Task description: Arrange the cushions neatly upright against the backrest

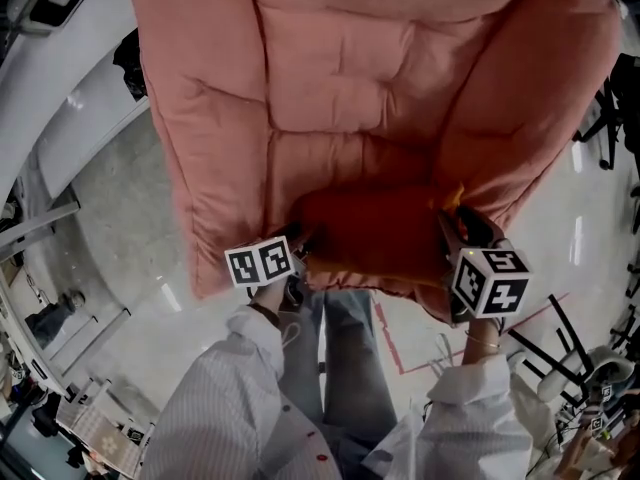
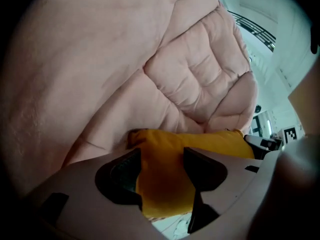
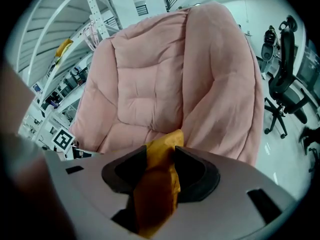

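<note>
An orange cushion [image 1: 370, 238] lies low on the seat of a big pink padded chair [image 1: 330, 88], under its backrest. My left gripper [image 1: 300, 246] is at the cushion's left end and my right gripper [image 1: 452, 226] at its right end. In the left gripper view the cushion [image 2: 165, 189] fills the gap of the left gripper [image 2: 162, 170], whose jaws stand wide. In the right gripper view a folded corner of the cushion [image 3: 167, 141] runs loosely through the right gripper [image 3: 160, 166], with dark gaps beside the cloth. Both grippers look open around the cushion.
The chair's pink arms rise on both sides of the seat. The person's legs [image 1: 340, 368] stand right at the chair's front edge. Red tape [image 1: 400, 353] marks the glossy floor. A black office chair [image 3: 287, 74] stands to the right, white racks [image 3: 95, 14] behind.
</note>
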`<state>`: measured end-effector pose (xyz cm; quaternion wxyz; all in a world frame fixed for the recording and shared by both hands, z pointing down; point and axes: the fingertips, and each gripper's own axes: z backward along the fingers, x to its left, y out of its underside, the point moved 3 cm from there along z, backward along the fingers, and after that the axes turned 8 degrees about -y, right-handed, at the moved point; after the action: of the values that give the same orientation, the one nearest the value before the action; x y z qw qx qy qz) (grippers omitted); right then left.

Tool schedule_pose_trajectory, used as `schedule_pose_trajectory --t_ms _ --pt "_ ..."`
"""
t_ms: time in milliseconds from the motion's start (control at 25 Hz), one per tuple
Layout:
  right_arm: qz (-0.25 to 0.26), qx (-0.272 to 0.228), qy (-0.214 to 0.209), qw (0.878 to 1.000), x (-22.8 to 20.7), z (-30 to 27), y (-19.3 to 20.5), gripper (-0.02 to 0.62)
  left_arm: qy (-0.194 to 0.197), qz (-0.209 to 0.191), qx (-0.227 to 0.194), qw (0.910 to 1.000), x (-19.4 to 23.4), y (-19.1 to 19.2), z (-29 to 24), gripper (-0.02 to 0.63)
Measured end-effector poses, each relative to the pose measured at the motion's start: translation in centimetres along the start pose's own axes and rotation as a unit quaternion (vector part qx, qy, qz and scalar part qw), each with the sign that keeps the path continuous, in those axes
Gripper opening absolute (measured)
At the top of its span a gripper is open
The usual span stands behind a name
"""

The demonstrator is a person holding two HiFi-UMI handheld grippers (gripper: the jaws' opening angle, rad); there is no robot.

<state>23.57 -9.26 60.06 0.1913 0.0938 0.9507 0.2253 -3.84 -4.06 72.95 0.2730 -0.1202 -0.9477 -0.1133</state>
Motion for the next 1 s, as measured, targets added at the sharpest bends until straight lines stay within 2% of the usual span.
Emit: schedule_pose_trajectory --t_ms 200,480,680,840,1000 --pt "0.002 -0.001 -0.002 1.0 -0.3 -0.1 0.3 0.138 0.022 0.042 0.019 0.9987 0.7 0.7 -1.1 0.32" --pt "0.002 0.005 0.002 1.0 -0.4 -0.6 0.7 0.138 0.045 0.068 0.03 0.9962 0.8 1.2 -2.1 0.325" --pt "0.002 0.012 -0.006 1.0 -0.4 -0.9 0.8 0.133 0.047 0.069 0.025 0.9962 0.4 1.2 -2.1 0.277" --pt "0.009 0.02 -0.014 1.0 0.0 -0.9 1.0 0.076 0.037 0.056 0.025 0.9975 0.1 1.2 -1.7 0.225" --pt "0.018 0.02 -0.015 1.0 0.3 -0.7 1.0 0.048 0.024 0.035 0.024 0.9988 -0.4 1.1 -1.6 0.189"
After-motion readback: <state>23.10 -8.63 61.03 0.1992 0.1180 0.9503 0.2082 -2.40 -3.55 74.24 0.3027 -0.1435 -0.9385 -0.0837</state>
